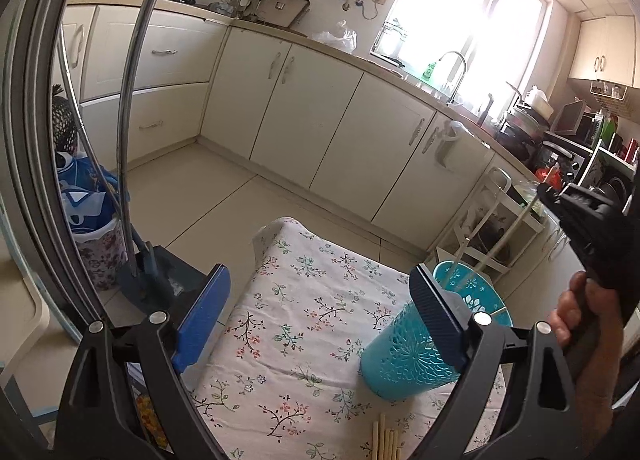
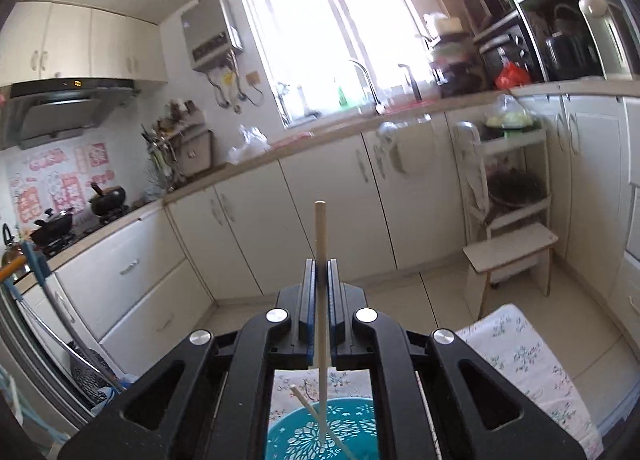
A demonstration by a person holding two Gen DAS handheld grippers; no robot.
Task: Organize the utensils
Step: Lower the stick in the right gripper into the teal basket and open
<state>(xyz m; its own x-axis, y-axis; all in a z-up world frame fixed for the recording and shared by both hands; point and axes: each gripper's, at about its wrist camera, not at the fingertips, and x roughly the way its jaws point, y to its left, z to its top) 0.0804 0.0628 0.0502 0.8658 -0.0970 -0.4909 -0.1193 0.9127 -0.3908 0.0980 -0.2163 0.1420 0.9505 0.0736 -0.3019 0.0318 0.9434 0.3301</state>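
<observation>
- Right wrist view: the right gripper (image 2: 320,280) has its fingers pinching a single wooden chopstick (image 2: 320,236), held upright with its lower tip inside the mouth of the teal holder (image 2: 352,424) directly below.
- One pale chopstick (image 2: 310,410) already leans inside that holder.
- Left wrist view: the left gripper (image 1: 320,292) hovers with its fingers spread wide and holding nothing, the teal holder (image 1: 400,360) standing just behind its right-hand finger on the floral-clothed worktop (image 1: 304,300).
- More loose chopsticks (image 1: 386,438) lie on the cloth near the bottom edge, not yet sorted.
- The right hand (image 1: 580,316) and its gripper's black body show at the frame's right edge, above the holder.
- Risk, as a judgement: the holder is tall, light-looking and unbraced, so a sideways nudge from either gripper could tip it.
- A release from this height could also let the chopstick bounce or lean out over the rim, and the stick already inside may deflect it.
</observation>
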